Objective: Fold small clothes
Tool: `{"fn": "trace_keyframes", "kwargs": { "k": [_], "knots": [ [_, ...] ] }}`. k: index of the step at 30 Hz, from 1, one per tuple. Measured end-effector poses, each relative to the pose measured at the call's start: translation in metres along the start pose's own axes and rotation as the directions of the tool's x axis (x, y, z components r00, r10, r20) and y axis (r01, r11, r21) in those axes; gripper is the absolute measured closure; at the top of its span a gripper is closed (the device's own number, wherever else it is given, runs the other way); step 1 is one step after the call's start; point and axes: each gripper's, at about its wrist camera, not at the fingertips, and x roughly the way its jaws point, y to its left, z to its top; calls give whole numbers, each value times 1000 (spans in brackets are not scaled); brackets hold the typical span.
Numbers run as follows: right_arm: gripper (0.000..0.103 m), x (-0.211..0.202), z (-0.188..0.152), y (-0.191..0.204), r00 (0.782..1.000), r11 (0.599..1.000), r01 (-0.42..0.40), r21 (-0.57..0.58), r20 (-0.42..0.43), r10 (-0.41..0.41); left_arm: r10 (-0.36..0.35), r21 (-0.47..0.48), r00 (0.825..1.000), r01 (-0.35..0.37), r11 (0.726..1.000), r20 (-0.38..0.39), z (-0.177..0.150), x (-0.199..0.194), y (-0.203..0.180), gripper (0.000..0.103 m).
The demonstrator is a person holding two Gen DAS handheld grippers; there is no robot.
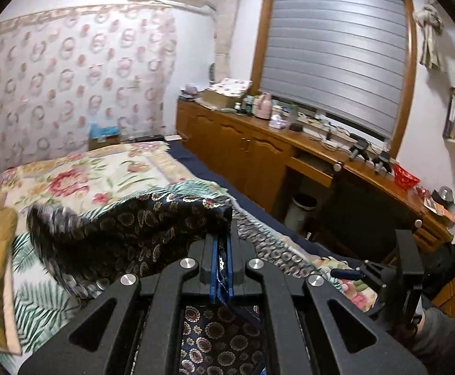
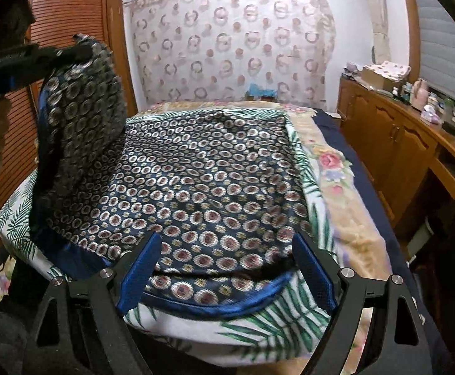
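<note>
A dark navy garment with a round medallion print point(image 2: 202, 184) lies spread on the bed. My left gripper point(image 1: 221, 240) is shut on one edge of the garment point(image 1: 127, 234) and holds it lifted above the bed; in the right wrist view it point(image 2: 86, 50) shows at the upper left with the raised flap hanging from it. My right gripper point(image 2: 227, 250) is open, its blue pads either side of the garment's near blue-trimmed hem, just above it. In the left wrist view the right gripper point(image 1: 346, 273) shows at the lower right.
The bed carries a palm-leaf sheet point(image 2: 274, 322) and a floral quilt point(image 1: 80, 175). A wooden cabinet and desk point(image 1: 258, 143) with clutter run along the right under a shuttered window. A louvred wooden door point(image 2: 68, 9) stands at the left.
</note>
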Motion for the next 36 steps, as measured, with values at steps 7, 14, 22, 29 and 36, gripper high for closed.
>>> {"fn": "trace_keyframes", "kwargs": {
  "k": [7, 14, 22, 29, 36],
  "knots": [
    [15, -7, -5, -21, 1000, 999, 6, 42, 16, -7, -48, 50, 999, 48, 998, -12, 20, 22, -33, 98],
    [15, 1, -7, -31, 1000, 998, 16, 59, 10, -17, -52, 56, 995, 57, 997, -82, 17, 56, -40, 97],
    [15, 12, 3, -49, 999, 996, 34, 78, -15, -33, -88, 30, 990, 92, 995, -109, 11, 67, -23, 59],
    [15, 19, 17, -61, 999, 994, 46, 98, -10, -45, -14, 54, 988, 23, 998, -154, 1, 76, 9, 42],
    [15, 39, 44, -67, 998, 995, 55, 84, -11, -54, 78, 68, 970, -64, 996, -229, -31, 96, 59, 24]
  ]
}}
